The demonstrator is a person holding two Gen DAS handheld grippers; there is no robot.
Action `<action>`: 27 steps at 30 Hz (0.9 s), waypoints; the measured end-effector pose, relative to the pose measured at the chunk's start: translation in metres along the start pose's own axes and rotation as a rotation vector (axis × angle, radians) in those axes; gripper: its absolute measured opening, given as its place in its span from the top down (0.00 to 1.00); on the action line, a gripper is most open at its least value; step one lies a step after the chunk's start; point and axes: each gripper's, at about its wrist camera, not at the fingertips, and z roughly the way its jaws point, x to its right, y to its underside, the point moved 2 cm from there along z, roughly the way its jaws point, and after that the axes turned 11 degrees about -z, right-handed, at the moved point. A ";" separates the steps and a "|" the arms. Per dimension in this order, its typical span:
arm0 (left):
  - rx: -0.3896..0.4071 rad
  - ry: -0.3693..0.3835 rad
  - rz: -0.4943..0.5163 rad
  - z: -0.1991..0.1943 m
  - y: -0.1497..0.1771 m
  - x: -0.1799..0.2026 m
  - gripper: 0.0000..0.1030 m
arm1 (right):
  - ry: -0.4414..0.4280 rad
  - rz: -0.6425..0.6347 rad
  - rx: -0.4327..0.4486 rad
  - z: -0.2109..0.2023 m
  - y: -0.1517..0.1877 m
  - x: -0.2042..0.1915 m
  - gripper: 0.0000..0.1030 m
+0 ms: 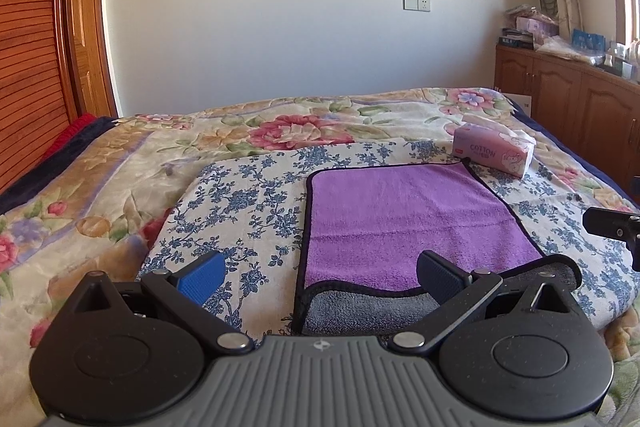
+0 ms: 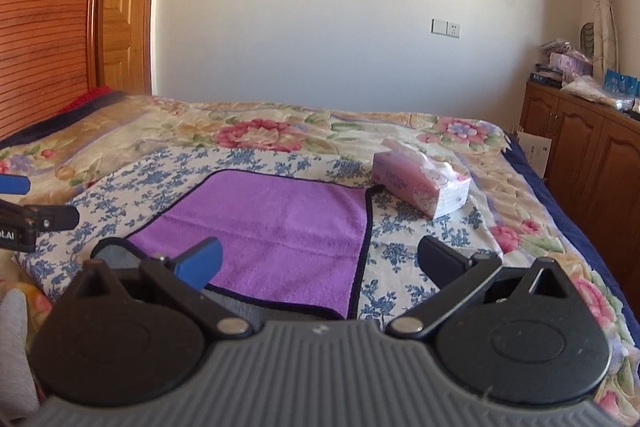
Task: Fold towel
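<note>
A purple towel [image 1: 404,219] with a dark hem lies flat on a blue-flowered cloth [image 1: 240,203] on the bed. Its near edge is turned up and shows a grey underside [image 1: 360,311]. My left gripper [image 1: 320,275] is open above the towel's near left corner, holding nothing. In the right wrist view the same towel [image 2: 280,223] spreads ahead, and my right gripper [image 2: 324,263] is open over its near right corner, holding nothing. The tip of the other gripper [image 2: 48,217] shows at the left edge.
A pink tissue box [image 1: 494,149] marked COTTON stands just past the towel's far right corner [image 2: 420,187]. A floral bedspread [image 1: 120,163] covers the bed. Wooden cabinets [image 1: 572,87] with clutter line the right wall; a wooden headboard [image 1: 28,47] is at left.
</note>
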 end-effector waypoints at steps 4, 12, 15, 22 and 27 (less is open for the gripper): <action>-0.015 0.016 -0.010 0.010 0.001 -0.003 0.00 | -0.010 -0.020 -0.015 0.010 0.001 -0.004 0.00; -0.048 0.051 -0.025 0.034 0.001 -0.007 0.02 | -0.052 -0.036 -0.068 0.029 0.003 -0.008 0.00; -0.062 0.055 -0.020 0.044 0.001 -0.008 0.04 | -0.070 -0.037 -0.083 0.033 0.004 -0.009 0.00; -0.097 0.066 -0.004 0.065 0.003 -0.008 0.14 | -0.092 -0.052 -0.114 0.044 0.005 -0.014 0.00; -0.120 0.066 -0.024 0.074 0.004 -0.013 0.29 | -0.106 -0.050 -0.139 0.052 0.007 -0.013 0.00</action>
